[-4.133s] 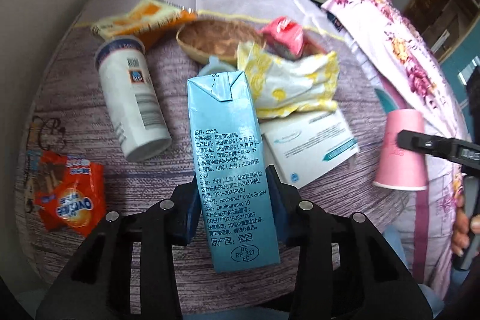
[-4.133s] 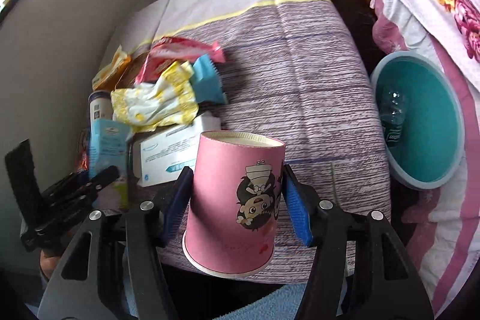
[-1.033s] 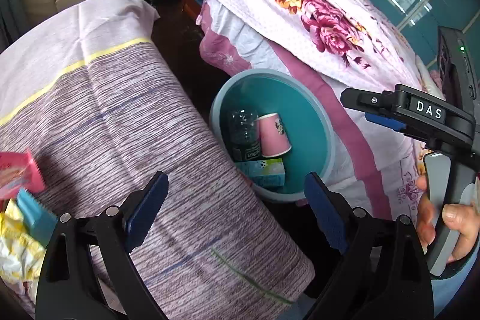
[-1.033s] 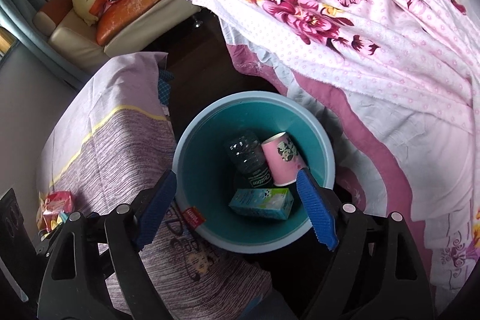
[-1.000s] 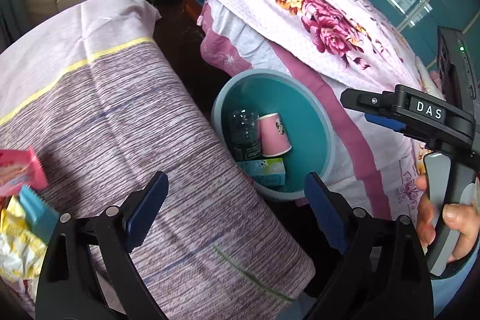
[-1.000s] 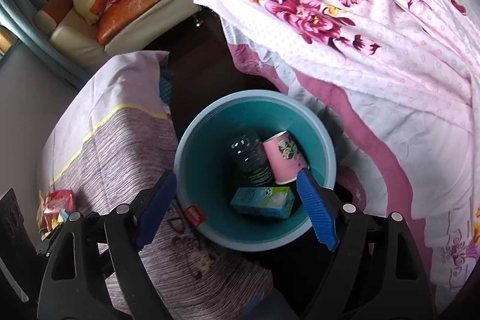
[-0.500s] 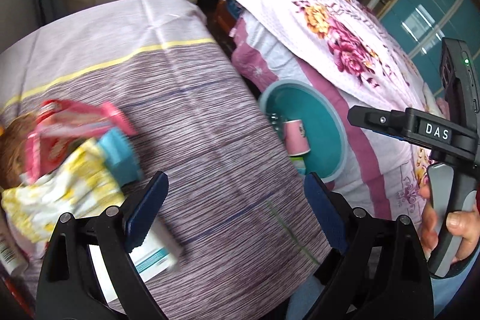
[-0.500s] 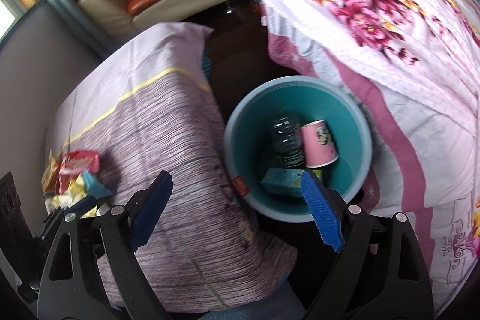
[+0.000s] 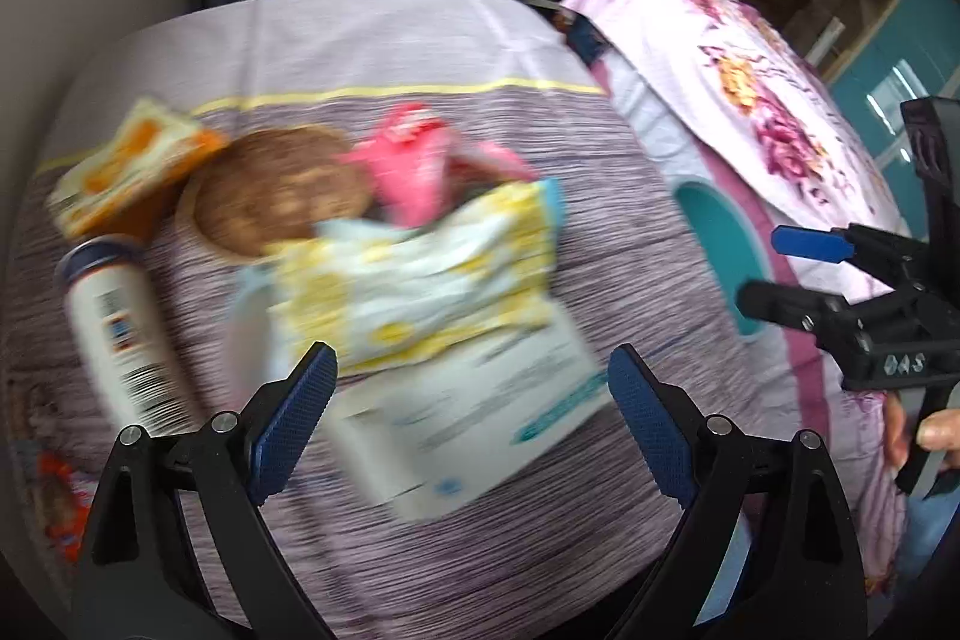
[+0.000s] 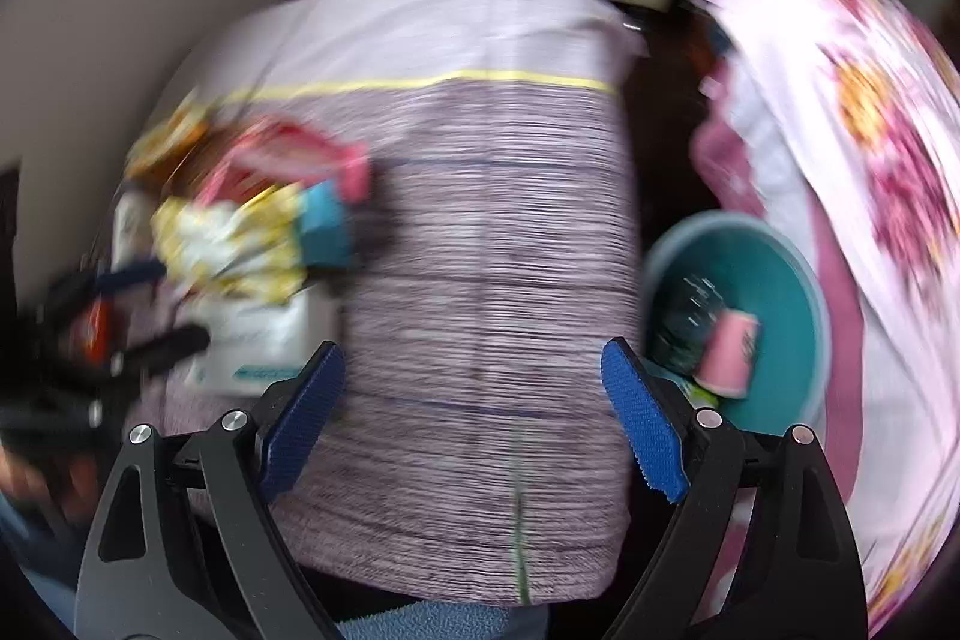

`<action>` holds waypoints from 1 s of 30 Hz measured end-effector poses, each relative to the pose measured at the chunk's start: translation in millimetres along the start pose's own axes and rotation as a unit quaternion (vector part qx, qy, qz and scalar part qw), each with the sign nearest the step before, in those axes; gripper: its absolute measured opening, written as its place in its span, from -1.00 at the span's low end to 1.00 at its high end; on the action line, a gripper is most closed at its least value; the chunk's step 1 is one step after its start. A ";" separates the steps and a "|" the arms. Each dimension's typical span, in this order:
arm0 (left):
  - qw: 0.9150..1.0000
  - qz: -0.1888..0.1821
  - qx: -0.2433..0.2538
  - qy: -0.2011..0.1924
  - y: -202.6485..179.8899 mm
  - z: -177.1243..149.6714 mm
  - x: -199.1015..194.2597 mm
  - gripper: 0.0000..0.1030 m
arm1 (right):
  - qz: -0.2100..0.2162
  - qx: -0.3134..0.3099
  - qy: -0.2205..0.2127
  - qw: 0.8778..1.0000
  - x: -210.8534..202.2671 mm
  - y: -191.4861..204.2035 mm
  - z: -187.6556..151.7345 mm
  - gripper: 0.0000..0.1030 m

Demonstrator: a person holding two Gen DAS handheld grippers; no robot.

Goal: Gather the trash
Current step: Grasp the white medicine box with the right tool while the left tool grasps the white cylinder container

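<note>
Both grippers spread, empty: left gripper hovering over white box, yellow wrapper just ahead. Right gripper over bare tablecloth; bin to its right. I'm expecting misgrab: box wide, wrapper overlapping it.

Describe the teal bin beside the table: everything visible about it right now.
The teal bin is a round, plastic-looking tub with a paler grey-blue rim, standing upright and open on the floor between the covered table and the floral bedspread. Inside lie a pink paper cup and a dark clear bottle. Blur hides finer detail.
</note>
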State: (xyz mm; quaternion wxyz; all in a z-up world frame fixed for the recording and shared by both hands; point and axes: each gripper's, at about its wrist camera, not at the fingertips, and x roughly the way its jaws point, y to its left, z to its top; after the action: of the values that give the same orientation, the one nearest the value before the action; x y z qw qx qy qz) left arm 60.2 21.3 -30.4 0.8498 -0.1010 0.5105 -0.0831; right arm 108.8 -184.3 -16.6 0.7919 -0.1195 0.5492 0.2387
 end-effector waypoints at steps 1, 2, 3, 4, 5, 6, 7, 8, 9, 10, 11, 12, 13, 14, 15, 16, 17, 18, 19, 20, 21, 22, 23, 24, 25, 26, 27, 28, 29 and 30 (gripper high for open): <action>1.000 0.007 -0.005 -0.001 11.5 -3.5 -4.9 0.79 | 0.001 -0.016 0.002 1.000 1.3 6.4 1.7 0.62; 1.000 0.012 -0.007 -0.002 19.4 -5.5 -8.1 0.79 | 0.003 -0.047 0.008 0.999 4.2 20.2 4.1 0.62; 1.000 0.017 -0.009 -0.004 25.7 -7.3 -11.1 0.79 | 0.006 -0.073 0.015 0.997 6.7 31.9 5.6 0.62; 1.000 0.023 -0.011 -0.006 33.8 -9.7 -15.1 0.79 | 0.008 -0.090 0.019 0.996 8.4 40.1 6.7 0.62; 0.999 0.031 -0.012 -0.007 41.4 -12.0 -18.5 0.79 | 0.012 -0.124 0.026 0.992 11.5 53.5 8.3 0.62; 0.999 0.038 -0.014 -0.007 48.4 -14.1 -21.3 0.79 | 0.012 -0.140 0.028 0.990 12.9 60.9 8.8 0.62; 0.999 0.042 -0.017 -0.008 55.3 -15.8 -23.8 0.79 | 0.013 -0.173 0.031 0.984 15.2 73.4 9.1 0.62; 0.999 0.045 -0.019 -0.008 61.2 -17.2 -26.0 0.79 | 0.017 -0.206 0.037 0.978 18.2 85.3 8.4 0.62; 0.999 0.047 -0.022 -0.008 68.2 -18.4 -28.3 0.79 | 0.020 -0.233 0.044 0.971 21.7 95.7 7.6 0.62; 0.998 0.049 -0.024 -0.008 71.8 -19.5 -29.7 0.79 | 0.022 -0.249 0.049 0.967 23.7 102.9 6.7 0.62; 0.998 0.051 -0.028 -0.008 77.7 -20.4 -31.6 0.79 | 0.028 -0.277 0.059 0.959 27.8 113.5 4.8 0.62; 0.998 0.052 -0.030 -0.009 82.5 -20.9 -32.5 0.79 | 0.034 -0.299 0.068 0.951 31.3 122.4 3.2 0.62; 0.998 0.054 -0.036 -0.008 89.7 -21.3 -33.7 0.79 | 0.039 -0.313 0.075 0.946 34.1 128.5 3.1 0.62; 0.998 0.054 -0.040 -0.007 94.6 -20.4 -33.5 0.79 | 0.045 -0.326 0.082 0.941 37.4 134.6 1.9 0.62; 0.997 0.055 -0.045 -0.007 99.1 -21.2 -34.3 0.79 | 0.053 -0.342 0.091 0.934 41.1 141.4 0.8 0.62; 0.997 0.057 -0.052 -0.007 104.5 -21.0 -34.4 0.79 | 0.061 -0.356 0.099 0.927 45.4 148.6 -0.6 0.62; 0.997 0.058 -0.058 -0.007 109.6 -21.1 -34.8 0.79 | 0.065 -0.370 0.107 0.920 50.0 154.5 -1.6 0.62; 0.996 0.058 -0.063 -0.008 114.2 -21.6 -35.4 0.79 | 0.067 -0.382 0.110 0.915 54.2 159.3 -1.7 0.62; 0.996 0.059 -0.065 -0.008 117.6 -21.5 -35.6 0.79 | 0.067 -0.389 0.112 0.912 57.0 162.4 -1.5 0.62; 0.996 0.060 -0.067 -0.008 119.1 -21.3 -35.7 0.79 | 0.066 -0.396 0.114 0.909 60.2 165.0 -0.8 0.61; 0.996 0.063 -0.069 -0.008 122.3 -21.3 -35.8 0.79 | 0.066 -0.402 0.117 0.906 63.7 167.0 0.4 0.61; 0.995 0.064 -0.071 -0.009 123.3 -20.7 -34.9 0.79 | 0.065 -0.410 0.119 0.902 68.1 169.6 1.9 0.61; 0.995 0.065 -0.074 -0.008 125.4 -21.4 -34.5 0.79 | 0.061 -0.417 0.120 0.899 71.0 171.3 2.7 0.61; 0.995 0.066 -0.079 -0.007 128.7 -21.9 -33.6 0.79 | 0.057 -0.426 0.122 0.895 74.7 173.3 3.7 0.61; 0.994 0.066 -0.083 -0.005 131.4 -22.7 -32.9 0.79 | 0.053 -0.434 0.127 0.890 79.7 175.2 5.5 0.61; 0.994 0.067 -0.087 -0.004 133.4 -23.0 -31.9 0.79 | 0.051 -0.440 0.131 0.887 84.0 176.4 6.8 0.61; 0.994 0.068 -0.091 -0.003 136.3 -23.7 -30.7 0.79 | 0.048 -0.444 0.136 0.884 88.5 177.3 7.9 0.61; 0.993 0.068 -0.094 -0.002 138.1 -23.7 -30.4 0.79 | 0.047 -0.446 0.139 0.883 91.5 178.2 9.4 0.61; 0.993 0.069 -0.098 0.000 140.2 -24.2 -29.6 0.79 | 0.045 -0.448 0.143 0.881 95.8 180.1 10.1 0.61; 0.992 0.068 -0.102 0.001 142.1 -24.7 -29.1 0.79 | 0.046 -0.449 0.145 0.880 99.5 179.3 13.5 0.61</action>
State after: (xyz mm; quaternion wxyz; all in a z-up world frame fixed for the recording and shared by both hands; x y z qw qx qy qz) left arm 30.2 163.5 -53.5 0.8386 -0.1518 0.5225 0.0272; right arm 56.6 0.1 -90.7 0.5527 -0.4706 0.4968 0.4757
